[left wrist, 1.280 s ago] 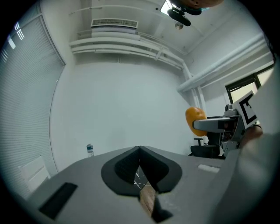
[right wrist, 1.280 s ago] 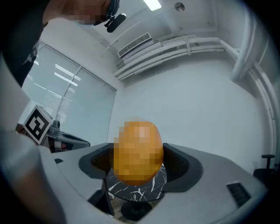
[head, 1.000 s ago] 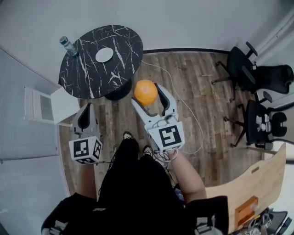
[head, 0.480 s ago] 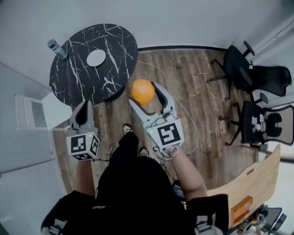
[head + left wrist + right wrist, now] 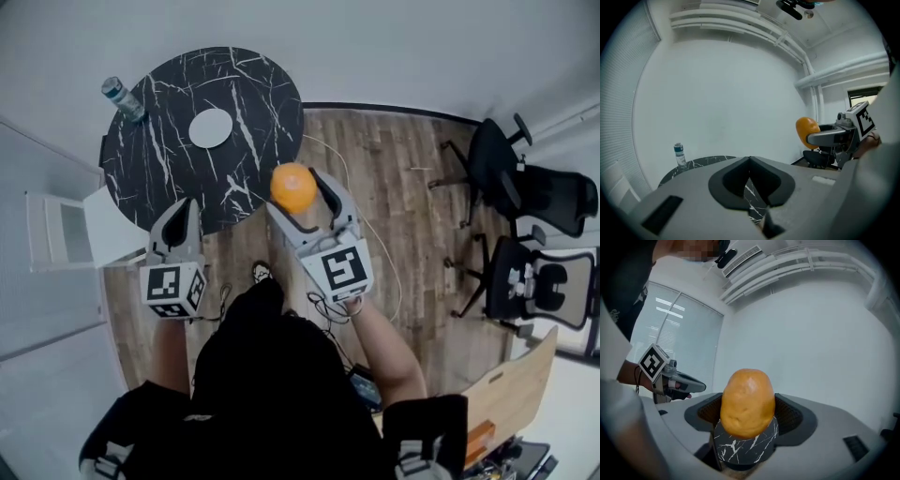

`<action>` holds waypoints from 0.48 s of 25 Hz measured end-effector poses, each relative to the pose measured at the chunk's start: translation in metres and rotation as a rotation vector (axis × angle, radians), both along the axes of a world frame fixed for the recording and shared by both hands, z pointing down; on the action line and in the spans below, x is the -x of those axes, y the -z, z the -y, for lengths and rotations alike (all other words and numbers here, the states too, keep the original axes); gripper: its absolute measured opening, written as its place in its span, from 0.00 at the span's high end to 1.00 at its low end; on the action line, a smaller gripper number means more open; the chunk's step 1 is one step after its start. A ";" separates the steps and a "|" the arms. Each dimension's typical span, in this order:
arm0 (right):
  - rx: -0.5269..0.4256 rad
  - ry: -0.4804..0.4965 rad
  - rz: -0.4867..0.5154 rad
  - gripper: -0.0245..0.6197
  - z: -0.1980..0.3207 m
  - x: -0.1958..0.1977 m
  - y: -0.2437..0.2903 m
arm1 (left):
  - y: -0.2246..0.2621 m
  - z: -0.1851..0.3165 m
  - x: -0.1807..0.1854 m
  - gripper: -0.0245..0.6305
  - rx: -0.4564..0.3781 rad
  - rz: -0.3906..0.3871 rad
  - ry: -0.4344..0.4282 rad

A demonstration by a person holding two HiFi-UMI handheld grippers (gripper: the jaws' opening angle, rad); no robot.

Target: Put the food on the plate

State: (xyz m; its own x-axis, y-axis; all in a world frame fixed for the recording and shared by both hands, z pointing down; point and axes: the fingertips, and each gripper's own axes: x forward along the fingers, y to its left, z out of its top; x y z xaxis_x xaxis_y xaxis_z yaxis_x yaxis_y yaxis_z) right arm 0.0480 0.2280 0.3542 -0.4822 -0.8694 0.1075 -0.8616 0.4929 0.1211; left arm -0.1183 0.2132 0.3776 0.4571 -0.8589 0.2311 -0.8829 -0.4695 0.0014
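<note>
My right tool (image 5: pixel 296 194), gripping the orange food (image 5: pixel 293 185), now reaches the counter (image 5: pixel 169 164) edge, nearer the plate (image 5: pixel 211 127); left tool (image 5: pixel 181 217) shut, empty.

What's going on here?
A person works two handheld grippers. The right gripper is shut on a rounded orange food, held in the air by the near edge of the table. The plate on it is bare, so the food isn't placed yet. The left gripper is shut and empty. A bottle stands at the far rim.
</note>
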 end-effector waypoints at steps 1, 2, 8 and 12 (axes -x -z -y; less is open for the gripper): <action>0.006 0.003 -0.011 0.45 0.009 0.004 -0.003 | -0.004 0.007 0.000 0.96 0.023 -0.018 -0.019; 0.013 0.008 -0.022 0.45 0.017 0.009 -0.005 | -0.007 0.014 0.001 0.96 0.045 -0.035 -0.036; 0.053 0.049 -0.058 0.45 0.062 0.036 -0.026 | -0.020 0.054 0.012 0.96 0.115 -0.077 -0.083; 0.053 0.081 -0.118 0.45 0.084 0.055 -0.044 | -0.036 0.071 0.017 0.96 0.184 -0.104 -0.101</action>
State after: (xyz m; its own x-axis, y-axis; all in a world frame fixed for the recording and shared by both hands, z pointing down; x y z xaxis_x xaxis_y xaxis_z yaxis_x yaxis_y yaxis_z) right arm -0.0066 0.1436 0.3985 -0.5316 -0.8201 0.2120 -0.8004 0.5682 0.1912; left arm -0.1349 0.1419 0.4133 0.5681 -0.7553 0.3268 -0.8221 -0.5390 0.1833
